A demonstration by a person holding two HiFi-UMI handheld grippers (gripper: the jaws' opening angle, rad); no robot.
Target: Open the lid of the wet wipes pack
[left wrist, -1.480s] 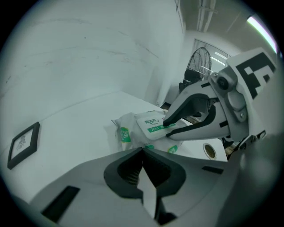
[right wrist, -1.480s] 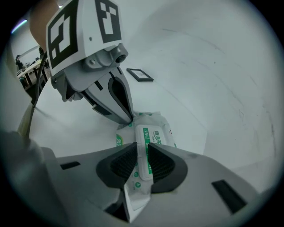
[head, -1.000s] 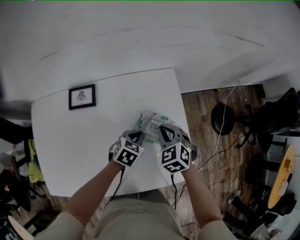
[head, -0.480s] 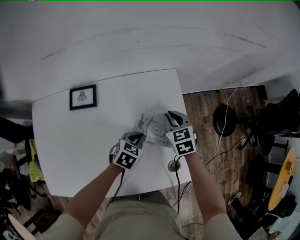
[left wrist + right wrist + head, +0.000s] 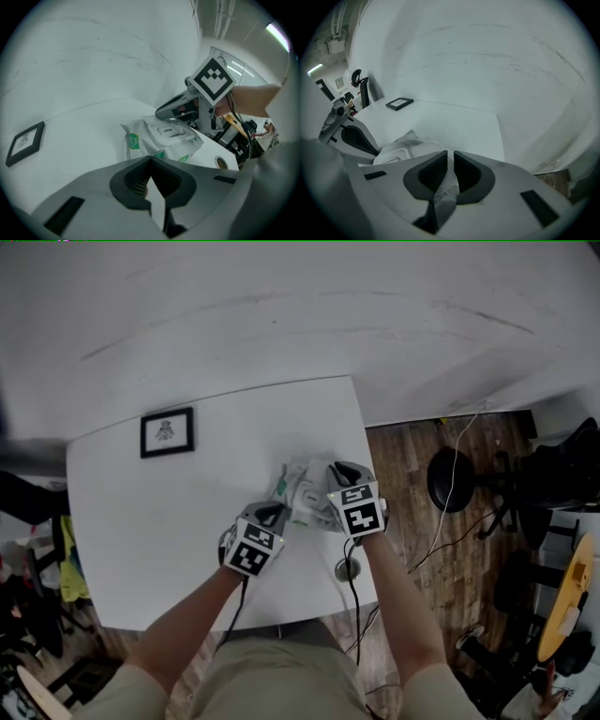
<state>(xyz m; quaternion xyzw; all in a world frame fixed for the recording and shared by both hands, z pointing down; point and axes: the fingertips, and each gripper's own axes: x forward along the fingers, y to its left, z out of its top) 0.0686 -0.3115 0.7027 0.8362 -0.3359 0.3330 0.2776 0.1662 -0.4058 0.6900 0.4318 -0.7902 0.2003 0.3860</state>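
The wet wipes pack (image 5: 302, 486) lies crumpled on the white table (image 5: 178, 521), near its right edge. Its white lid (image 5: 168, 131) carries an OPEN tab and is down. My left gripper (image 5: 274, 513) sits at the pack's near left edge with its jaws pressed together (image 5: 150, 159) on the wrapper's rim. My right gripper (image 5: 334, 474) is tilted down over the pack's right end. Its jaws (image 5: 450, 155) have just been opening and stand a narrow gap apart. Crinkled white wrapper (image 5: 401, 152) shows in that gap, and the pads do not visibly press on it.
A small black picture frame (image 5: 167, 433) lies flat at the table's far left. A round cable hole (image 5: 347, 569) sits in the tabletop near the right front corner. Beyond the right edge are wooden floor, a dark stool (image 5: 448, 479) and cables.
My right gripper has moved away from the table's front edge to the pack's right end and rolled. The left gripper and the pack have kept their places.
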